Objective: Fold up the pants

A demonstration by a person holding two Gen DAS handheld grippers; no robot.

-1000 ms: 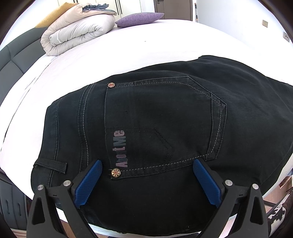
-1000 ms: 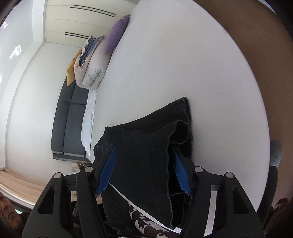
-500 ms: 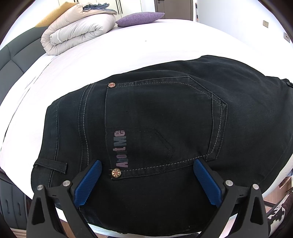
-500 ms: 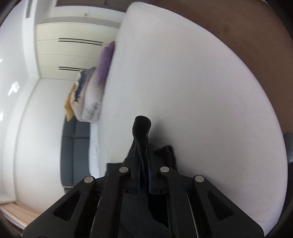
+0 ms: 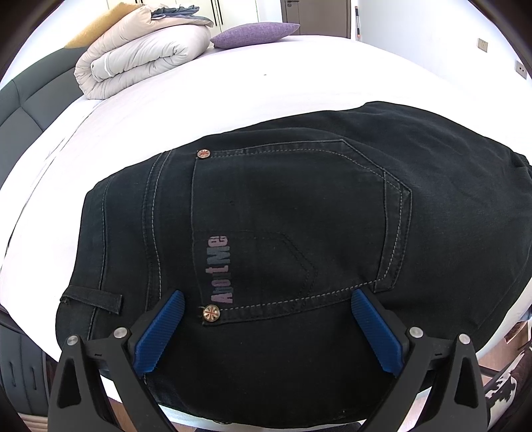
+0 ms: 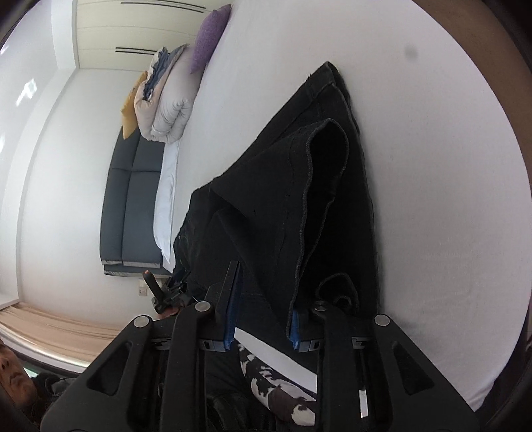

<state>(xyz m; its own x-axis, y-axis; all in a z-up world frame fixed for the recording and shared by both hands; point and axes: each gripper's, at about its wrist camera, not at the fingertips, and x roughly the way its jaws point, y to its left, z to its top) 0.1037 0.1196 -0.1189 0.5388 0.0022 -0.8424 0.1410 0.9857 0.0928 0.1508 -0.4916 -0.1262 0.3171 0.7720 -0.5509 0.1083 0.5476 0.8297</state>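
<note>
Black jeans (image 5: 299, 216) lie on the white bed (image 5: 232, 99), back pocket up, with the waist end at the near edge. My left gripper (image 5: 266, 294) hovers just over the pocket, wide open with nothing between its blue pads (image 5: 159, 332). In the right wrist view the leg end of the jeans (image 6: 282, 199) rises in a loose tent from the bed (image 6: 432, 199) toward my right gripper (image 6: 264, 299). Its jaws are opening, the leg cloth still sits between them, and the pads no longer pinch it.
A folded pale duvet (image 5: 143, 56) and a purple pillow (image 5: 256, 31) sit at the far end of the bed by the dark headboard (image 5: 30, 99). A black-and-white patterned item (image 6: 282, 395) lies below the bed's near edge. Bare sheet stretches beyond the jeans.
The right gripper closed on the leg end and carried it across the bed. Its jaws have now parted again around the cloth. The left gripper has kept still.
</note>
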